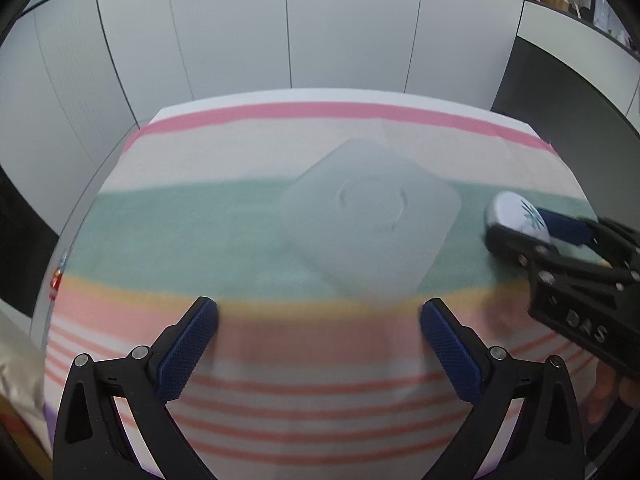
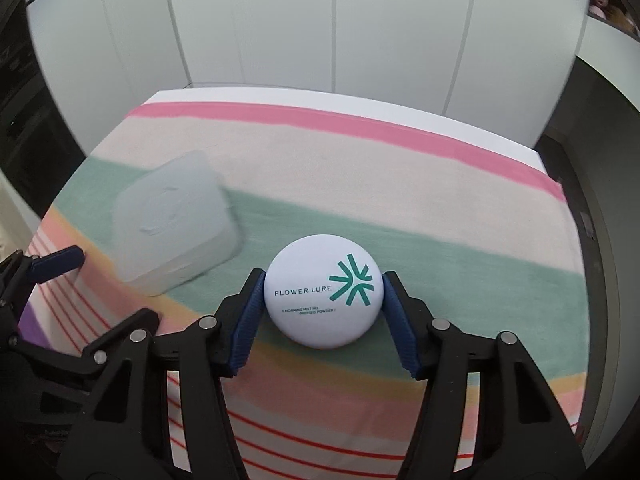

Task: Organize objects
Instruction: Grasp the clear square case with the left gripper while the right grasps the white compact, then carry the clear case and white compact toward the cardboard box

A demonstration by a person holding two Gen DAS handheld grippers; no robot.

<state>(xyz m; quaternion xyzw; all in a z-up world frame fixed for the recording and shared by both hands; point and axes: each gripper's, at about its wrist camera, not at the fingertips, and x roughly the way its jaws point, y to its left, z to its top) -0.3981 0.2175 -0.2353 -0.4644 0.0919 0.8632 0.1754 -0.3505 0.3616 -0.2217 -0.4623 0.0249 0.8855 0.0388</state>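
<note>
A white round compact (image 2: 320,300) printed "FLOWER LURE" lies on the green stripe of a striped cloth (image 2: 440,184). My right gripper (image 2: 323,277) is shut on it, one blue pad against each side. In the left wrist view the compact (image 1: 516,212) and the right gripper (image 1: 524,232) show at the right edge. A translucent square box (image 1: 368,216) with a round mark on its lid lies at the middle of the cloth, left of the compact (image 2: 176,220). My left gripper (image 1: 320,306) hangs open just short of the box, nothing between its pads.
The cloth (image 1: 160,220) covers a table that ends at a pale panelled wall (image 1: 280,20). A white counter (image 1: 580,52) with small items stands at the far right. A shiny beige bag (image 1: 16,380) sits at the left edge. A hand (image 1: 612,392) holds the right gripper.
</note>
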